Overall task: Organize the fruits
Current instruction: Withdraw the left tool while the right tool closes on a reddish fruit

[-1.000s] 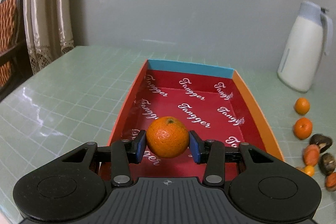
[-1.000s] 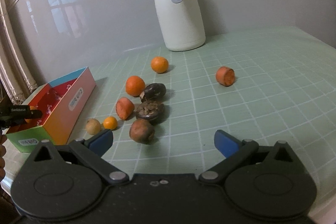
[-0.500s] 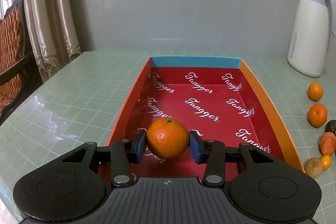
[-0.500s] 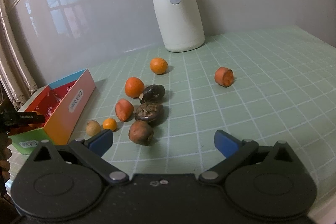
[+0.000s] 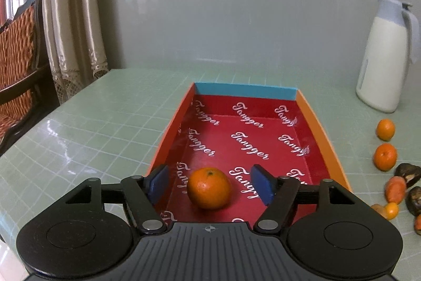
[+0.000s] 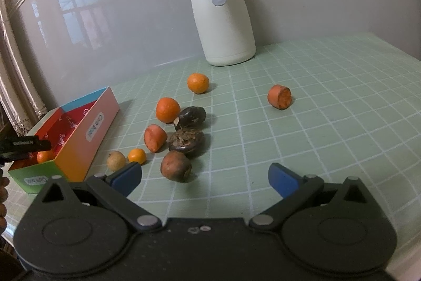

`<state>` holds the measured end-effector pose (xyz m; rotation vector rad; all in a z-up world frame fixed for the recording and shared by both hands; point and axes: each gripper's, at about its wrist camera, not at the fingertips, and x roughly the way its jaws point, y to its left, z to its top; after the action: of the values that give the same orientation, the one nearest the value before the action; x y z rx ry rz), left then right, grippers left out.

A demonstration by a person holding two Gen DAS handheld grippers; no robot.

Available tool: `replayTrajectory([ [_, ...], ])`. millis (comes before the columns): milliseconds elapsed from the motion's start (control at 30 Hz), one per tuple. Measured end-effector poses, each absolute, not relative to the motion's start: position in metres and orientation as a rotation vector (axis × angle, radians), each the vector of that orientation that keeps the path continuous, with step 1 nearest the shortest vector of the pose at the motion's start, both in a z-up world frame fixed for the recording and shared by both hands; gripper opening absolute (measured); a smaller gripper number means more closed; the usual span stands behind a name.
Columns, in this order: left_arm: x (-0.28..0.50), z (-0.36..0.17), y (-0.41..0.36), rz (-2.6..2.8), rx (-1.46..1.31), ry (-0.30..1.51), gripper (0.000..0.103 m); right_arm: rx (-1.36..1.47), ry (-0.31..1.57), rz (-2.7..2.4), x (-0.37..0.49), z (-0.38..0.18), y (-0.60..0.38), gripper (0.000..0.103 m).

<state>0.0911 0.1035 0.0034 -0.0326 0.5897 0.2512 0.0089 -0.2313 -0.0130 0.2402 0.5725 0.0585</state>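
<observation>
1. A round orange mandarin point(image 5: 209, 188) with a small dark stem scar on top is seen resting on the red printed floor of the box point(image 5: 326, 138), near its close end.
2. The left gripper point(image 5: 210, 183) has just been opening; its blue pads point(image 5: 158, 182) are set apart on either side of the mandarin, with a clear gap on each side, so nothing is gripped.
3. The left gripper is pointed forward and downward into the box, along its length.
4. The right gripper point(image 6: 205, 177) is held wide open and empty above the green checked table point(image 6: 329, 123), angled downward.
5. Ahead of it, loose fruits are scattered: a brown fruit point(image 6: 175, 166) nearest, two more mandarins point(image 6: 168, 109) beyond, and a white jug point(image 6: 221, 15) at the wall.
</observation>
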Motion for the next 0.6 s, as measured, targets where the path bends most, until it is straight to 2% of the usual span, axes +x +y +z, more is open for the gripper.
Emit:
replayTrajectory([
  [600, 0.045, 0.012, 0.1, 0.208, -0.05, 0.551, 0.073, 0.206, 0.601, 0.056, 0.021, -0.019, -0.214, 0.103],
])
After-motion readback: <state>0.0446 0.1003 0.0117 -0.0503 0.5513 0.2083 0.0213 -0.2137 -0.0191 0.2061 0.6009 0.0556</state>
